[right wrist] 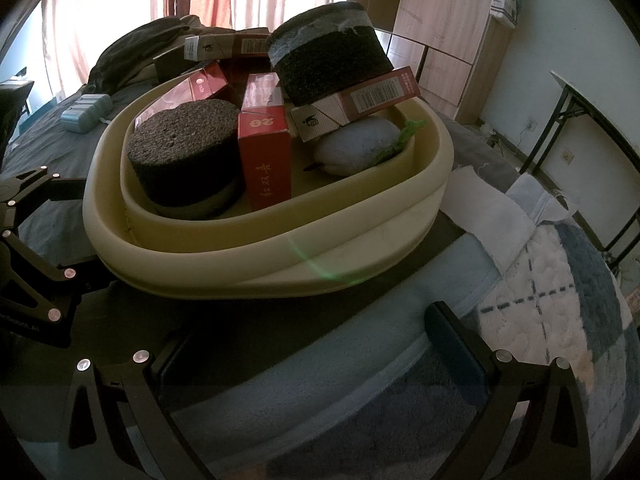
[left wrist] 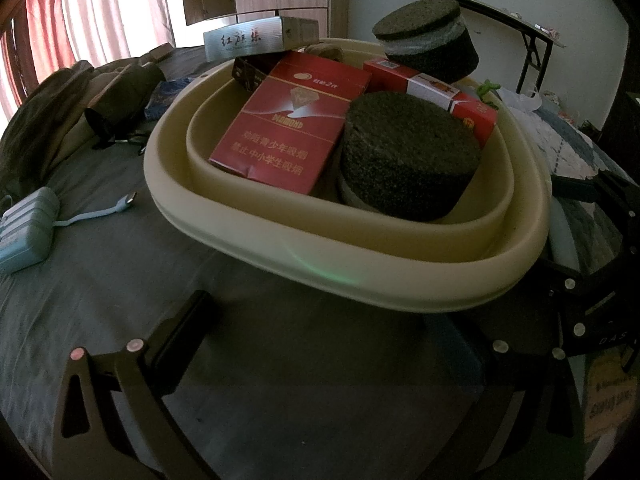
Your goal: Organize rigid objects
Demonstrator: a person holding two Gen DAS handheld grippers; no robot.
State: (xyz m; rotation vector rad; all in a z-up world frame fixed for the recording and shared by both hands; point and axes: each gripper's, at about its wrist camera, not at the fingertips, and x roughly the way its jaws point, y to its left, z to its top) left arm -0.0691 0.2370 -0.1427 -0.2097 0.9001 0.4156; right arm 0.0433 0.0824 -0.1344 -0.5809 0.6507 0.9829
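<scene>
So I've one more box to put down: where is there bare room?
The basin is crowded, boxes and foam cylinders stacked above its rim. Bare grey sheet lies between the basin, the blue power bank and the left gripper.

A bed (left wrist: pixel 120 264) with a grey sheet carries everything. A cream basin (left wrist: pixel 360 264) sits in its middle. Toward the left edge lies a pale blue power bank (left wrist: pixel 24 232) with a short cable (left wrist: pixel 100 212) beside it. Dark clothes (left wrist: pixel 60 112) are heaped at the far left corner. On the right side a checked quilt (right wrist: pixel 560 300) is spread, with a white cloth (right wrist: pixel 492 208) near the basin.
</scene>
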